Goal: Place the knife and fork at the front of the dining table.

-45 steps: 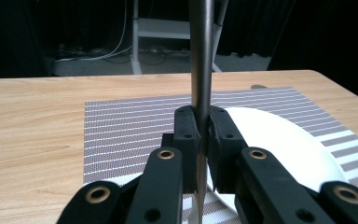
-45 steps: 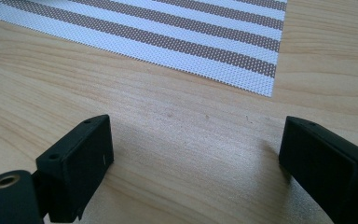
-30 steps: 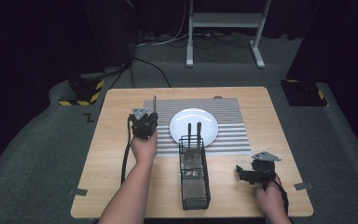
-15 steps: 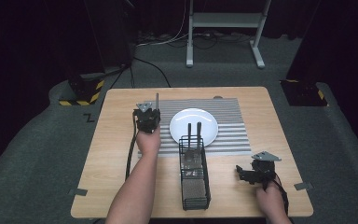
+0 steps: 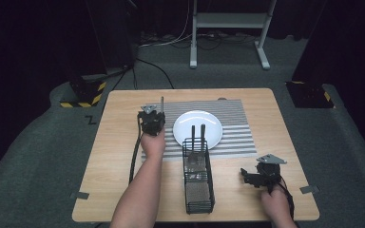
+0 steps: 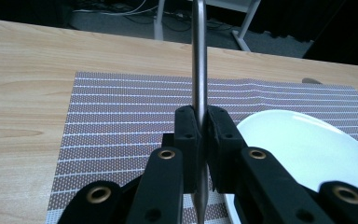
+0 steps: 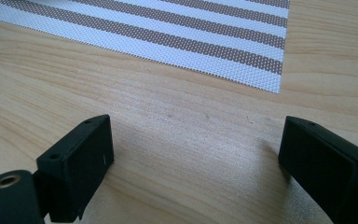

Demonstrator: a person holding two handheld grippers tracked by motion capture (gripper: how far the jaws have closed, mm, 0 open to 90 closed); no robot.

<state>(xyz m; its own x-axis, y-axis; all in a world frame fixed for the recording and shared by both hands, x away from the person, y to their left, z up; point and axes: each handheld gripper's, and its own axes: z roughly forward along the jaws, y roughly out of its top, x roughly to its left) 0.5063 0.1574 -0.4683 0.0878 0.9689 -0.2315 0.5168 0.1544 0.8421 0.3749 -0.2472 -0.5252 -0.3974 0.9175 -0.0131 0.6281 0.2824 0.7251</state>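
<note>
My left gripper (image 5: 152, 121) (image 6: 203, 121) is shut on a thin metal utensil (image 5: 161, 103) (image 6: 199, 46), which stands upright between the pads. Its upper end runs out of the left gripper view. The gripper hovers over the striped placemat (image 5: 233, 111) (image 6: 121, 107), just left of the white plate (image 5: 197, 124) (image 6: 298, 149). My right gripper (image 5: 253, 178) (image 7: 205, 158) rests low over bare wood at the table's front right. Its jaws stand wide apart with nothing between them.
A black wire caddy (image 5: 198, 190) stands in front of the plate, with two dark handles (image 5: 197, 132) sticking up from its far end. A corner of the placemat (image 7: 191, 28) lies ahead of the right gripper. The wooden table (image 5: 119, 156) sits on grey carpet, with a stand's legs behind.
My left gripper has shifted a little to the right, toward the plate, still gripping the utensil. The right gripper has stayed put.
</note>
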